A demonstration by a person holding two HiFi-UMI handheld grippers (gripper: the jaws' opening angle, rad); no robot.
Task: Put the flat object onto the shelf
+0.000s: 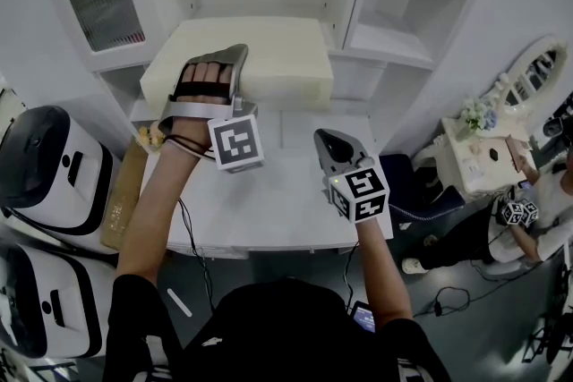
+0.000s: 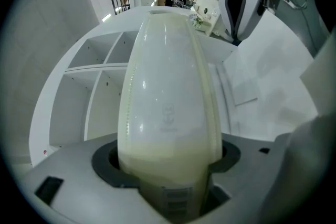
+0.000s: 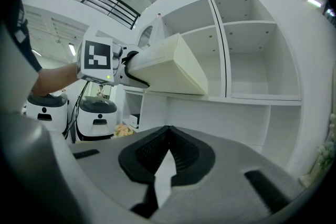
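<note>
At the far left two white and black machines [image 1: 49,161] stand on the floor, one behind the other; a brown cardboard piece [image 1: 121,197] leans between them and the white table [image 1: 286,210]; over the table's far left part the left gripper [image 1: 215,72] is held out almost level, and its jaws pinch the near edge of the flat object [image 1: 269,58], a thick cream pad. In the left gripper view the pad [image 2: 168,102] fills the gap between the jaws and runs straight ahead. The pad is in the air, flat, in front of the white shelf [image 1: 394,49]; its far edge reaches toward the middle compartment, and perhaps it touches the board there, but the head view is too steep to decide. To the right, apart from the pad and lower, the right gripper [image 1: 329,141] hovers over the table; its jaws are pressed together with nothing between them. At the far right a small dressing table [image 1: 470,157] stands, and a seated person [image 1: 528,219] is beside it.
</note>
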